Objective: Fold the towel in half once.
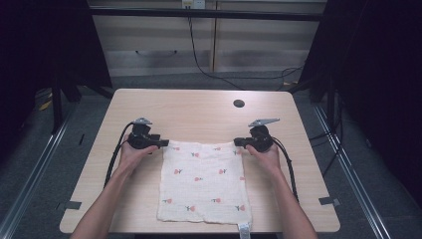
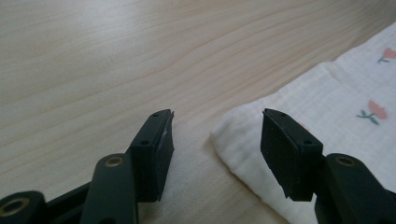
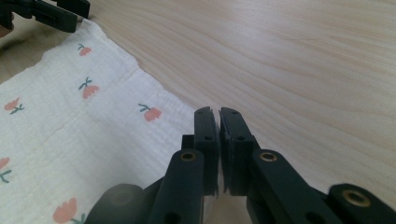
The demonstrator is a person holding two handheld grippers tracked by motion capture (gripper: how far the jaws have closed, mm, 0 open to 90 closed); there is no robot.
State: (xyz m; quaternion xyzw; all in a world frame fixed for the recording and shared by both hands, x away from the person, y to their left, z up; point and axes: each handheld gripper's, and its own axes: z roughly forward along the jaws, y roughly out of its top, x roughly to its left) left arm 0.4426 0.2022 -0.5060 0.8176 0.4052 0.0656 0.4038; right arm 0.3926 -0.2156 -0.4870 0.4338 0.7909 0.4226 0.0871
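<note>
So the cloth (image 1: 204, 181) is lying flat in the middle of the table (image 1: 199, 107), near edge almost hanging off the person's side, far edge running between the two grippers. It's a thin white crinkly cotton square with little pink flowers, and a small tag pokes out at the near right corner.

Handling-wise I'd say it's super light and totally floppy. No stiffness at all, so it'll drape and fold on itself the moment one corner goes up. Not fragile and not slippery either; that crinkled weave should give the rubbery pads plenty of bite. The tricky bit is getting a jaw under a layer that hugs the tabletop.

The left gripper (image 1: 158, 144) sits at the far left corner with its jaws apart. In the left gripper view the corner (image 2: 229, 135) lies right between them, not pinched yet. The right gripper (image 1: 238, 142) is at the far right corner with jaws pressed together; from its own view (image 3: 218, 116) I can't tell if any fabric is actually caught.

Best place to grab: the two far corners, right at the hem, pinching low and flat.
</note>
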